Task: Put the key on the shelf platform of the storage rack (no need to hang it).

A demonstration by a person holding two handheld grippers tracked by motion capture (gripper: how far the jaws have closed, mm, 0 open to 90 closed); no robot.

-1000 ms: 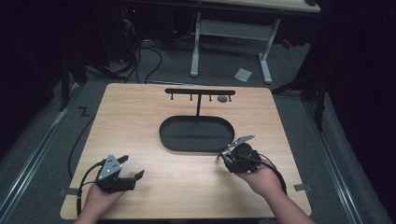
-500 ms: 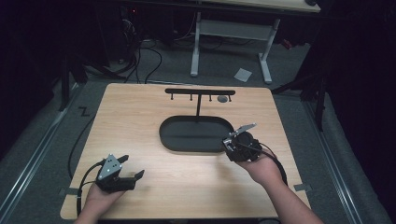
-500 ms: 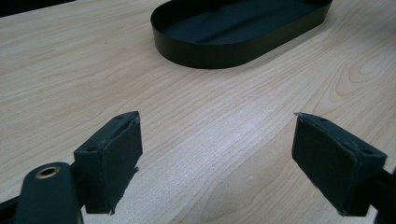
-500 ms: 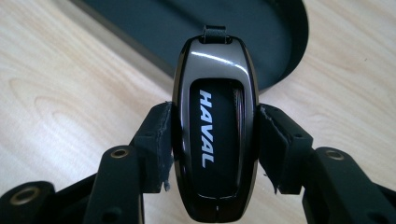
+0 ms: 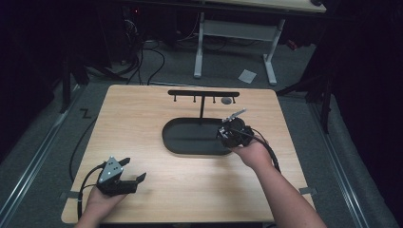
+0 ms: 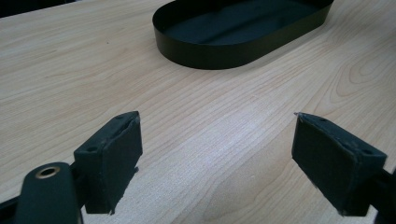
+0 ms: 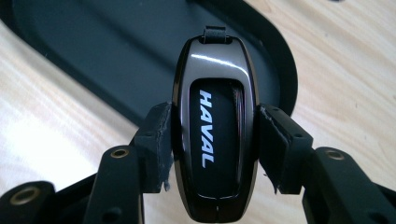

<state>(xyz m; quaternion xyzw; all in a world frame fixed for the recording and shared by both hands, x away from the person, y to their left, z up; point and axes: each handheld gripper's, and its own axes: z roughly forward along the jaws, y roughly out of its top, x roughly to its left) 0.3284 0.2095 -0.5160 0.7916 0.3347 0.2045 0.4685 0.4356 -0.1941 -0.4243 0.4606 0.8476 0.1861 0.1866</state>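
A glossy black car key fob (image 7: 212,128) marked HAVAL sits clamped between the jaws of my right gripper (image 7: 212,140). In the high view my right gripper (image 5: 232,133) hovers over the right end of the black oval tray (image 5: 190,142). My left gripper (image 5: 128,178) rests low near the table's front left, open and empty. In the left gripper view its fingers (image 6: 112,158) stand wide apart above bare wood, with the oval tray (image 6: 210,49) farther ahead.
A black T-shaped rack (image 5: 203,95) with small hooks rises from the tray's far side; a small grey round thing (image 5: 226,100) lies near its right end. The wooden table (image 5: 142,123) has bare room on the left and front. Another table's legs (image 5: 233,47) stand on the floor beyond.
My right gripper has carried the key fob forward and up from the table's right front to above the tray's right end. The left gripper has stayed put.
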